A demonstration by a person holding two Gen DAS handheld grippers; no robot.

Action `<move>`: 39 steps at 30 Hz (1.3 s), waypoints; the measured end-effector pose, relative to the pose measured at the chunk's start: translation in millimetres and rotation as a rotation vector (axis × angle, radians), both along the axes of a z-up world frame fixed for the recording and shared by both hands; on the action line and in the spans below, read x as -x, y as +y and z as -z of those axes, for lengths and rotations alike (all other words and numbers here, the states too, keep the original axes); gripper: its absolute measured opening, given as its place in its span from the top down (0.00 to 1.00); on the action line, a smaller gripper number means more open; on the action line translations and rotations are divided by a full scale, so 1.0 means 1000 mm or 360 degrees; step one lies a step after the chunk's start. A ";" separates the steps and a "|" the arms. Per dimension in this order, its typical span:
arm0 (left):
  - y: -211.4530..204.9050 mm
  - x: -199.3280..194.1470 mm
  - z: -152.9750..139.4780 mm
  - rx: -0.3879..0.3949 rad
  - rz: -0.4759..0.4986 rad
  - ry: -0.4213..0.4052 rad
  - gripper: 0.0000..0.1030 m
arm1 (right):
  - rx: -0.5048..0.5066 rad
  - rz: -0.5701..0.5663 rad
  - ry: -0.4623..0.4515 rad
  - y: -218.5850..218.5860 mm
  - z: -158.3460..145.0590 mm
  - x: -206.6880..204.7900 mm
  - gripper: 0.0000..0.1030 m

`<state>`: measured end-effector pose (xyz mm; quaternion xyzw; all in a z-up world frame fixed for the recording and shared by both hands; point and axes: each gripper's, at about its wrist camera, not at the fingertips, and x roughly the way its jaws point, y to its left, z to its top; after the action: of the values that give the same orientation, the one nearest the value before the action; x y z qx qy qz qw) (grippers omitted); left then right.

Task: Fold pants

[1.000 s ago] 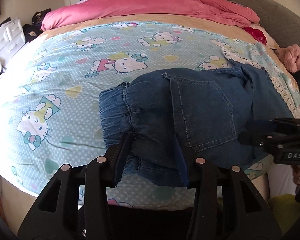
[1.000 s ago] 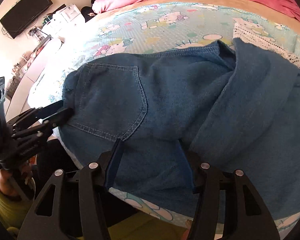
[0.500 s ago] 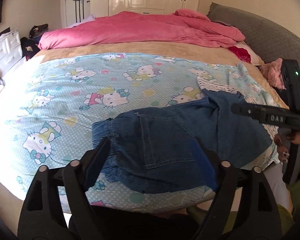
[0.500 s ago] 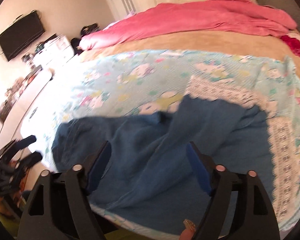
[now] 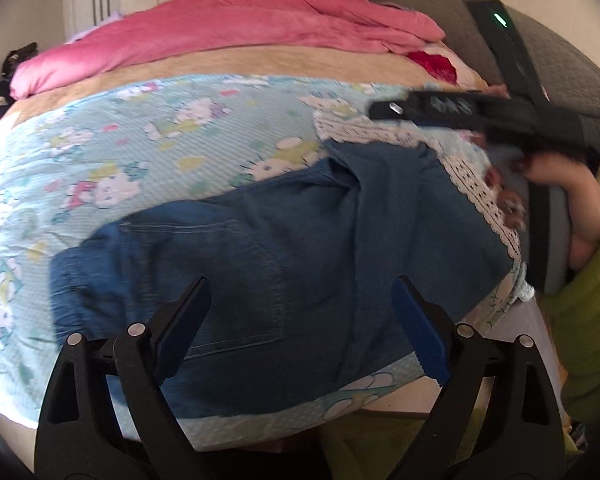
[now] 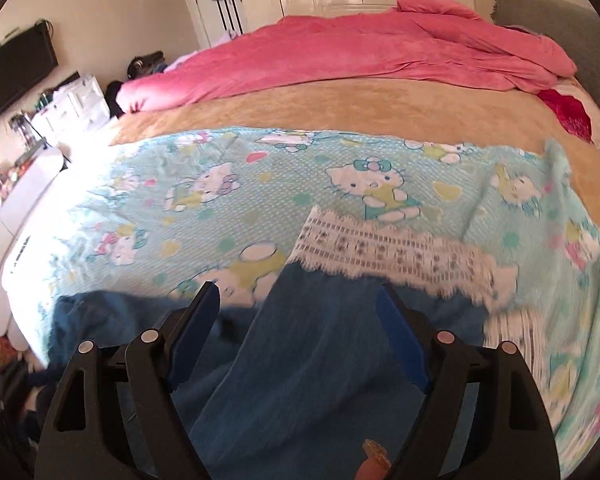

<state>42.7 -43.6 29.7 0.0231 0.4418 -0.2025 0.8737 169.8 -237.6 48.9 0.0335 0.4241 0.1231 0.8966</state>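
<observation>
Reading the step: we judge a fold has just been laid and we are between grasps
Pants: the pants lie bunched in blue denim near the front edge of the bed, on the cartoon-cat sheet, back pocket up, one leg crossing toward the lace trim
Left gripper: left gripper released, jaws having just been opening wide; nothing between them, denim lies below and ahead
Right gripper: right gripper likewise released, jaws spread after just opening, hovering above the leg cloth, no contact we can see
Next move: we expect to need a fresh pinch on an edge of the loose leg, both claws low and closing on cloth alone, not the sheet
</observation>
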 end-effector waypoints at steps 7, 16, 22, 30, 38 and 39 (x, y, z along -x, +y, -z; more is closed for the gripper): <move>-0.045 -0.022 0.029 -0.0023 0.0131 0.0107 0.32 | 0.0124 -0.0033 0.0145 0.023 0.037 -0.076 0.23; -0.078 -0.035 0.049 -0.0099 0.0206 0.0106 0.72 | 0.0256 0.0042 0.0183 0.025 0.073 -0.108 0.83; -0.072 -0.032 0.046 -0.0067 0.0221 0.0099 0.72 | -0.0051 0.0106 0.0073 -0.024 0.038 -0.089 0.92; -0.063 -0.027 0.041 -0.0071 0.0212 0.0053 0.72 | -0.0157 0.0267 -0.0049 -0.089 -0.006 -0.035 0.92; -0.049 -0.020 0.027 -0.0068 0.0234 -0.0001 0.99 | -0.0202 0.0416 -0.0045 -0.140 -0.013 0.033 0.92; -0.048 -0.018 0.026 -0.0073 0.0241 -0.0004 0.99 | -0.0196 0.0425 -0.0042 -0.144 -0.014 0.038 0.92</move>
<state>61.0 -91.8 4.0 0.0766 0.4421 -0.2578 0.8557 131.4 -381.1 62.5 0.1430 0.3955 0.0291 0.9068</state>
